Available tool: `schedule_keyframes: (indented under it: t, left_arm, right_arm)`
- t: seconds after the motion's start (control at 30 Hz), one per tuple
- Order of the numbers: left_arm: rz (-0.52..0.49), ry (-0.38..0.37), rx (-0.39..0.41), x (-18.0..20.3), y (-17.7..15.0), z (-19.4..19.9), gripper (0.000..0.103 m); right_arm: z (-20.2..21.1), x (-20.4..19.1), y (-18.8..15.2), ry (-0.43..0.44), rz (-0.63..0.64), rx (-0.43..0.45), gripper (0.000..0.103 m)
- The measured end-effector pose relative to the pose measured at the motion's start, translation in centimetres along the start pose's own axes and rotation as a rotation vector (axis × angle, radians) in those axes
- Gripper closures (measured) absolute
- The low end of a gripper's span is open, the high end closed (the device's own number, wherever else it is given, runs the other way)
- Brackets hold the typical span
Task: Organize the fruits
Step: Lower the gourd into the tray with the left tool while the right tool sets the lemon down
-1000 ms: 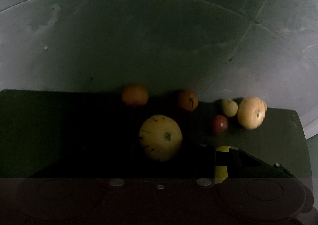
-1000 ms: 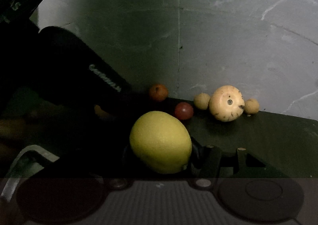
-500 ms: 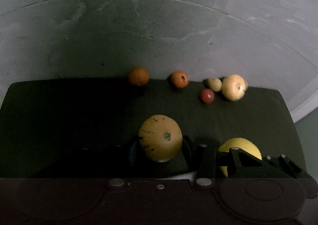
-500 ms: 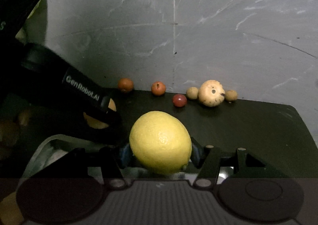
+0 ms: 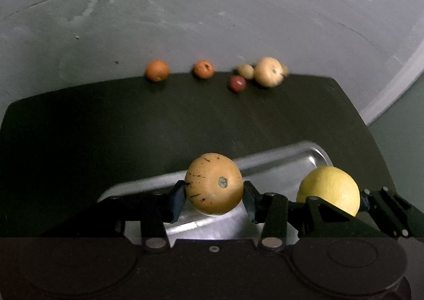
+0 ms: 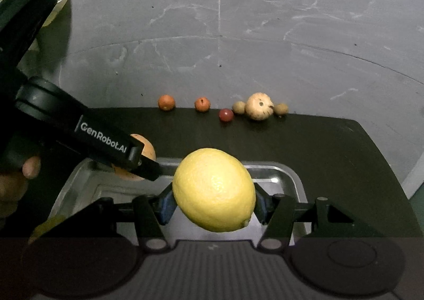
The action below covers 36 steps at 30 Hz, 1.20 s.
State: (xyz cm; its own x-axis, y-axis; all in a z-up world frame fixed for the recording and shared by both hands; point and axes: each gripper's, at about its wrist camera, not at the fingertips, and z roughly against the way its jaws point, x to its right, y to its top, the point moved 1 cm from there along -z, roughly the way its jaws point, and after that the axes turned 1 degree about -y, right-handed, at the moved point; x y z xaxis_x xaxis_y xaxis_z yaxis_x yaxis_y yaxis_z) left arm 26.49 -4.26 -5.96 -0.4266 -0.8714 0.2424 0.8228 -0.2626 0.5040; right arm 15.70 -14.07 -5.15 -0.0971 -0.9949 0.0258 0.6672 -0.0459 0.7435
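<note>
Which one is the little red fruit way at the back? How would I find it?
Look along the far edge of the dark tabletop, where a row of small fruits sits by the grey wall. The small round dark-red fruit lies just in front of that row, beside the big pale round fruit. It alone is red.

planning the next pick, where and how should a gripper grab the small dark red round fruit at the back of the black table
Grip the small dark red round fruit across its middle, coming from above. It sits slightly forward of the back row, with a small tan fruit close at its right and open table in front, so put the fingers front and back rather than side to side.
</note>
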Motion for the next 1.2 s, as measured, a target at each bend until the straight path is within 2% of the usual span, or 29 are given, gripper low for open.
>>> schedule_keyframes:
  t: [0.2,0.63,0.93,1.2]
  left_arm:
    - [-0.055,-0.037,-0.029,1.0,-2.0,0.7,0.056]
    - [-0.143,-0.065,-0.082,2.0,-5.5,1.5,0.056]
    - [-0.201,-0.059,-0.109,1.6,-7.2,2.0,0.055]
    - [-0.251,-0.042,-0.102,1.5,-8.2,2.5,0.055]
  right_arm:
    - [1.8,0.0,-1.6,-0.037,-0.026,-0.017,0.041]
    - [4.1,-0.2,-4.2,-0.075,-0.055,-0.058,0.041]
    - [4.5,-0.7,-5.5,-0.081,-0.057,-0.101,0.041]
    - [4.6,-1.2,-6.2,-0.082,-0.064,-0.125,0.041]
